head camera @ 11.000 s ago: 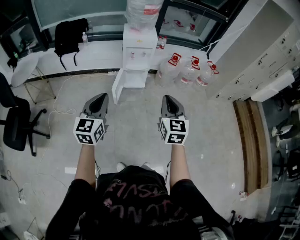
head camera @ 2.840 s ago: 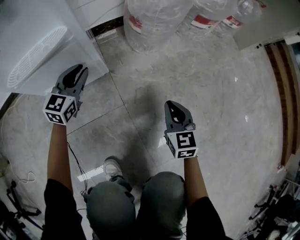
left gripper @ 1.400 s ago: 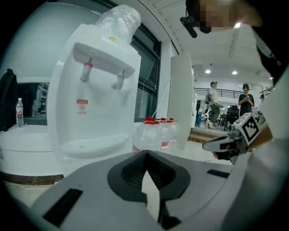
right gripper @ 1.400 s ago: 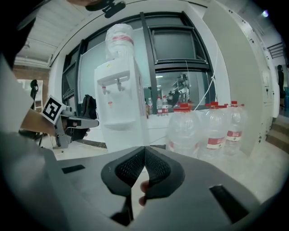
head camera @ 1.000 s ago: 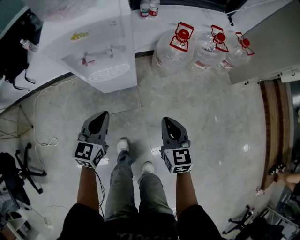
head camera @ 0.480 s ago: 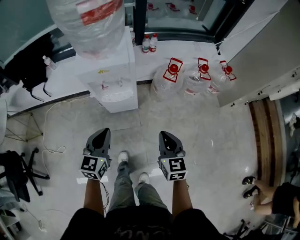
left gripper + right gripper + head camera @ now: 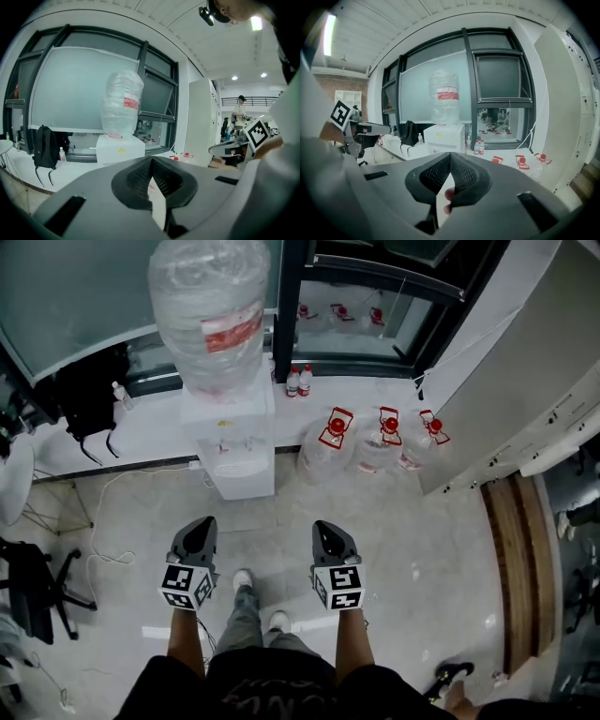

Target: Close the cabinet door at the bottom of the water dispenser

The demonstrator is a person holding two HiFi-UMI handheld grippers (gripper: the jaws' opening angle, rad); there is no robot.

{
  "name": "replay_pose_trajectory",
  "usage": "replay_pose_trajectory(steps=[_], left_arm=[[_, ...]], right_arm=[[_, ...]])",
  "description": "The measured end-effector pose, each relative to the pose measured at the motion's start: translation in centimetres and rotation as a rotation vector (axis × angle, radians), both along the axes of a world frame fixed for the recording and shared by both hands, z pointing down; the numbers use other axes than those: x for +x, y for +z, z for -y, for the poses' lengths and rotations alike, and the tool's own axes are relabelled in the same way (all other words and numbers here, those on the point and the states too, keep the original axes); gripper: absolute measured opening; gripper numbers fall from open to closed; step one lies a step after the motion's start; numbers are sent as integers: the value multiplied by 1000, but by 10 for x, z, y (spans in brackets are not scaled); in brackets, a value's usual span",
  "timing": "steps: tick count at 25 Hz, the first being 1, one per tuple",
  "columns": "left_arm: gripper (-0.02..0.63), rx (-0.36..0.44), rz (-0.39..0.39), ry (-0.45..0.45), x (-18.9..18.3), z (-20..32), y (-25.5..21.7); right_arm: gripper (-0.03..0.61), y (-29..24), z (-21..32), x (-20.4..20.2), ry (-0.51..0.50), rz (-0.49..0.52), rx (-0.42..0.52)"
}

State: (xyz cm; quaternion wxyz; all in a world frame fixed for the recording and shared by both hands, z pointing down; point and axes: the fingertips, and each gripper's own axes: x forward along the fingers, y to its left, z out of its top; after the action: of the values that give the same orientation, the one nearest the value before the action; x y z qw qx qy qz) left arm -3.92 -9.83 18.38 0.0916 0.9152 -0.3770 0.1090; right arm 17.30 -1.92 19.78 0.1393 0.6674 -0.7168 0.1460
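Head view: open floor [image 7: 281, 521] before dispenser [image 7: 240, 444]

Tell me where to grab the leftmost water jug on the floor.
Probably by the red handle atop the leftmost jug, coming from above: the clear round body looks too wide to clamp, while the handle stands up thin and exposed.

Right gripper [image 7: 450, 157], jaws closed together, white water dispenser [image 7: 444, 137] ahead, wrapped bottle [image 7: 445, 101] on top, spare jugs [image 7: 520, 164] at right
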Motion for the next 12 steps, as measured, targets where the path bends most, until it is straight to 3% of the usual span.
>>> replay_pose_trajectory(steps=[12], left_arm=[[12, 70, -1, -55, -43, -40, -64]], right_arm=[[12, -63, -31, -23, -20, -50, 94]])
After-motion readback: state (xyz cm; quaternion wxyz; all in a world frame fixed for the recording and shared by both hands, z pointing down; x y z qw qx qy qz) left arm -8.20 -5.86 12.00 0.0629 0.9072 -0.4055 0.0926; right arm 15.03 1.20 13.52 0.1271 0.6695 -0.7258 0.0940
